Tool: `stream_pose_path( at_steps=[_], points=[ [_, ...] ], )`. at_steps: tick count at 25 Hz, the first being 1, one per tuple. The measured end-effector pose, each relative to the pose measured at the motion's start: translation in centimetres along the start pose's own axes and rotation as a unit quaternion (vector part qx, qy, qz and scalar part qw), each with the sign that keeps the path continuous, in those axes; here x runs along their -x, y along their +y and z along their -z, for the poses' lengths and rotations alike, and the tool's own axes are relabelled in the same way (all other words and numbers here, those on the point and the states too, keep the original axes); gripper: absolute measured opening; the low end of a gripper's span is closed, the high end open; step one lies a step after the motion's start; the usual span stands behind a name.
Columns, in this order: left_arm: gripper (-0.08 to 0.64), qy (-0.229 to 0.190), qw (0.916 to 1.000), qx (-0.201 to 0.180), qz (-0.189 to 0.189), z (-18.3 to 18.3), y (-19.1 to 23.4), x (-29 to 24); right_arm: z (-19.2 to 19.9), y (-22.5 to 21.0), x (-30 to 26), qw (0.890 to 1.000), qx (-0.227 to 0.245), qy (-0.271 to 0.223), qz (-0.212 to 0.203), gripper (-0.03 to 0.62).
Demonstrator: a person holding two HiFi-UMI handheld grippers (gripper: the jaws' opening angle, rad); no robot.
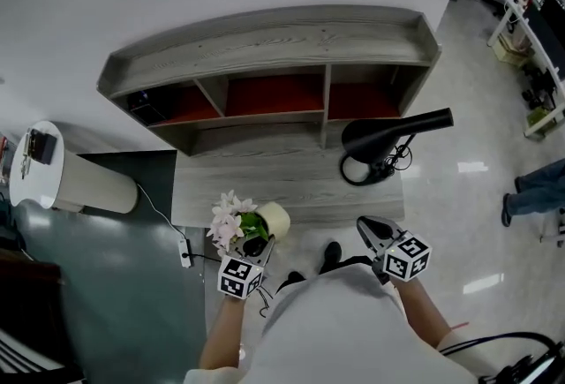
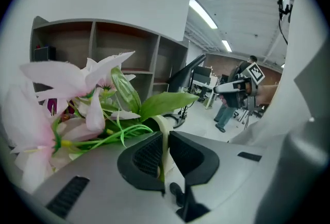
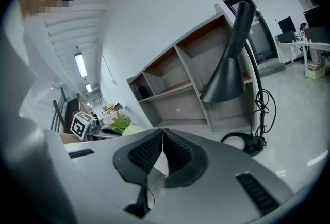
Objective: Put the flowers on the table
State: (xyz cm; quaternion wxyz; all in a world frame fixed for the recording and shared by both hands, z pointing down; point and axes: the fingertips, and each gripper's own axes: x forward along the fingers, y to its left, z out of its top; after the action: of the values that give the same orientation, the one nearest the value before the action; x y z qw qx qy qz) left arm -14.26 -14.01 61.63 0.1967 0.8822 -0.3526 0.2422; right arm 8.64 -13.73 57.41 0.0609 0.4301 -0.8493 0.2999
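**A:** What has the left gripper (image 2: 166, 140) got?

**B:** Its fingers (image 2: 147, 158) are clamped on the cream rim of a pot (image 1: 274, 216), and the thin wall runs straight up between the two pads.

**A:** And the flowers (image 2: 77, 104)?

**B:** They stand in that pot, just beyond the fingertips and leaning to their left. There are pale pink petals, with one broad green leaf reaching out over the fingers.

**A:** Are they on the table (image 1: 291, 179)?

**B:** From the head view, pot and blooms sit over the table's front edge, at its left end. I cannot tell whether the base touches the wood.

**A:** What about the right gripper (image 3: 162, 138)?

**B:** Its fingers meet at the tips with nothing between them. It is held off the table's front edge, well apart from the pot.

**A:** What lies ahead of those fingers?

**B:** A black lamp (image 3: 229, 63) stands ahead and to their right, with its round base and coiled cord on the table. Behind it rises the shelf (image 1: 274, 95) with its open compartments.
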Motion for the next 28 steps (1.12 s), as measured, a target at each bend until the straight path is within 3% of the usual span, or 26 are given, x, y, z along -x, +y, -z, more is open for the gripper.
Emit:
stream_pose_path(
  at_steps=[4, 8, 15, 21, 28],
  points=[
    [0.054, 0.023, 0.9992, -0.02, -0.025, 0.4, 1.6, -1.2, -0.4, -1.5, -0.8, 1.0, 0.003, 0.017, -0.018, 0.02],
    [0.054, 0.058, 0.9955, -0.064, -0.039, 1.3, 2.7, -2.8, -0.4, -2.6, -1.6, 0.999, 0.007, 0.033, -0.032, 0.02],
    [0.054, 0.11, 0.9874, -0.11, -0.028, 3.0, 3.9, -5.6, 0.0, -3.1, -2.5, 0.998, -0.011, 0.048, -0.035, 0.02],
    [0.054, 0.167, 0.9682, -0.186, 0.01, 5.0, 5.4, -8.3, 0.4, -3.0, -3.7, 0.998, -0.024, 0.05, -0.011, 0.02],
    [0.055, 0.196, 0.9423, -0.268, 0.039, 4.8, 7.6, -13.0, -0.9, -2.1, -5.6, 0.998, -0.046, 0.025, 0.034, 0.02]
  ],
)
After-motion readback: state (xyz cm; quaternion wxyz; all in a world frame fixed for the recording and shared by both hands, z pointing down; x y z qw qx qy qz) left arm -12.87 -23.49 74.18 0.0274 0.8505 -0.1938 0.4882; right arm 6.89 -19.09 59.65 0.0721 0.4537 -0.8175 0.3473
